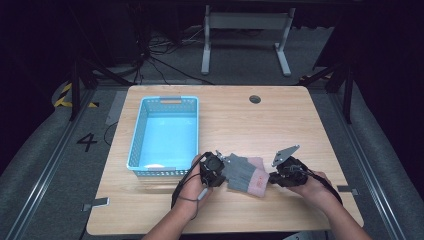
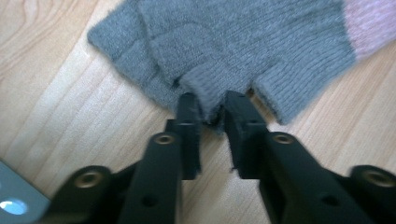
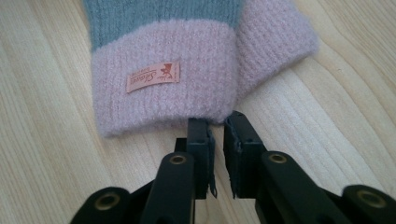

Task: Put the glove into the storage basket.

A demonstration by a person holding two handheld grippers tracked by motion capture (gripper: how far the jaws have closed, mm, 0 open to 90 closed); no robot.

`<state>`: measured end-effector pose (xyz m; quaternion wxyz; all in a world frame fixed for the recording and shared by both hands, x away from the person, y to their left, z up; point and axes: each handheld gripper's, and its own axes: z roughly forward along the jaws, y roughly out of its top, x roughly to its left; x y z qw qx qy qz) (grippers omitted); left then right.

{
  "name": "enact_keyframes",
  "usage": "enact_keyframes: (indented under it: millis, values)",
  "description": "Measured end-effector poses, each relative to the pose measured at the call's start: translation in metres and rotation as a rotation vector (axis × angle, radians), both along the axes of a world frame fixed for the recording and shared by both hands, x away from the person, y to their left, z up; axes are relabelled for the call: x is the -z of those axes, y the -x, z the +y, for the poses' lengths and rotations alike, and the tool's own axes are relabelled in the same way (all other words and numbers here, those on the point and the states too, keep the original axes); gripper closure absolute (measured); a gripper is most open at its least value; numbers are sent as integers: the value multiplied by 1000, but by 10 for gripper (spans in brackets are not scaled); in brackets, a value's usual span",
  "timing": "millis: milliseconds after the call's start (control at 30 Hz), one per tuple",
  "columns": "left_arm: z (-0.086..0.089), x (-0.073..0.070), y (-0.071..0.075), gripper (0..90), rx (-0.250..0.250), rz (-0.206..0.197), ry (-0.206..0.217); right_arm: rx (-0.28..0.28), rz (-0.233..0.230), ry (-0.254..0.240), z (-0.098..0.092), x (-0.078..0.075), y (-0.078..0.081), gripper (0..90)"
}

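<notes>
Between the two hands, toward the near edge of the bench [image 1: 300, 115], lies a knitted glove [image 1: 245, 173] — each end of it is nipped by a gripper. On its 9 o'clock side the left gripper [image 2: 212, 109] has its black jaws drawn narrow on a little tuft of grey knit at a fingertip end, the wool bunched up between the pads. On its 3 o'clock side the right gripper [image 3: 215, 122] has its jaws close together at the hem of the pink cuff [image 3: 187, 79]; the pads reach the edge of the fluffy rib, but whether they truly pinch it I cannot tell.

The glove is soft and fuzzy, ribbed in fine rows: a grey body with stubby rounded fingers, and a thick pale-pink cuff folded like a band. A small salmon-coloured label [image 3: 153, 76] is sewn on the cuff, slightly tilted — it bears a line of slanted script and a tiny emblem, too small to read.

The bench is pale wood with long straight grain and rounded corners. At 10 o'clock of the glove stands a light-blue plastic basket [image 1: 135, 145], rectangular, with lattice walls and a slot handle in its far rim. At 12 o'clock, well apart, a round dark grommet [image 1: 255, 99] sits in the benchtop.
</notes>
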<state>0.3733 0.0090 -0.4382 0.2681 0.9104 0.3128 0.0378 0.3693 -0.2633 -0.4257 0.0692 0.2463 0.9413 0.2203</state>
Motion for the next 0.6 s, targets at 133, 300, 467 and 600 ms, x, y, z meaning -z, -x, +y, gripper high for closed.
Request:
enact_keyframes:
  millis: [133, 300, 467, 600]
  values:
    - [1, -5, 2, 847, 5, -5, 9, 4, -10, -2, 0, -2, 1, 850]
    - [5, -15, 7, 854, 12, 2, 33, 22, -8, -17, -2, -10, 2, 858]
    - [9, -22, 10, 854, 11, -4, 54, 49, -33, -53, -6, -22, 0, 861]
    - [10, -24, 13, 854, 5, -10, 64, 55, -51, -73, -7, -27, -5, 862]
